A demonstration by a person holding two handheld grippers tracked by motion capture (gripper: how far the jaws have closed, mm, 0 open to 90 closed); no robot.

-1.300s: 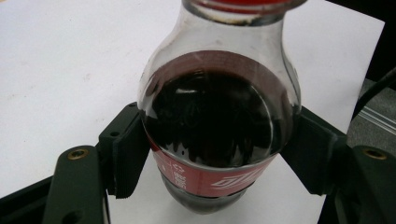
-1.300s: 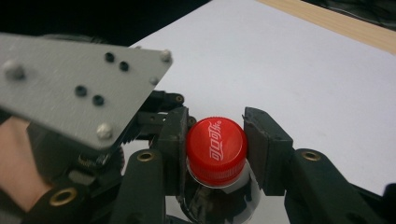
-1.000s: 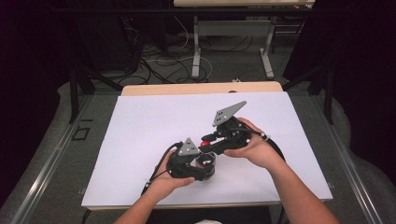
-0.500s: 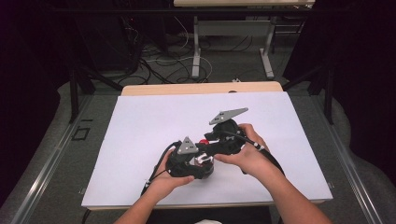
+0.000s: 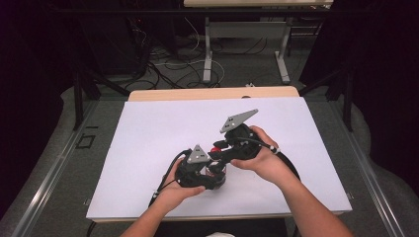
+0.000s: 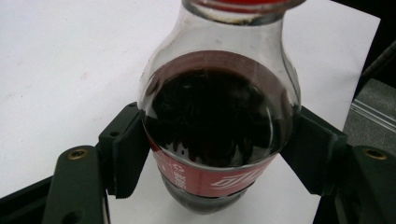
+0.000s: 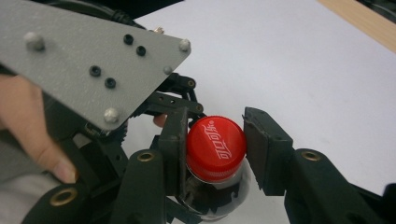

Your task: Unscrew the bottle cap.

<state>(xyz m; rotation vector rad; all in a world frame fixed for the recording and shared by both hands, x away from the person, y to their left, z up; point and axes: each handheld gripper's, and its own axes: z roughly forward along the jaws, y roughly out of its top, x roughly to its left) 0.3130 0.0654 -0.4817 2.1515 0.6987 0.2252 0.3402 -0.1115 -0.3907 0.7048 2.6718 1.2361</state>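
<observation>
A small clear bottle (image 6: 217,121) of dark drink with a red label stands on the white table top (image 5: 163,128). My left gripper (image 6: 219,156) is shut on its body, one ribbed pad on each side. In the high view the left gripper (image 5: 215,173) sits low at the table's front middle. My right gripper (image 7: 218,151) comes down from above and is shut on the bottle's red cap (image 7: 215,140). Its jaws have just been closing, with the cap between them. The cap (image 5: 216,146) peeks out red between both grippers in the high view.
The white top reaches a wooden strip (image 5: 212,93) at its far edge. Beyond it are the metal legs (image 5: 207,49) of another table and loose cables (image 5: 168,66) on the floor. Dark curtains stand at both sides. The left gripper's grey plate (image 7: 93,60) hangs close over the right gripper's jaws.
The right gripper's grey plate lay flatter half a second ago and has tilted back up, the hand turning at the cap. The left hand and the bottle have stayed put.
</observation>
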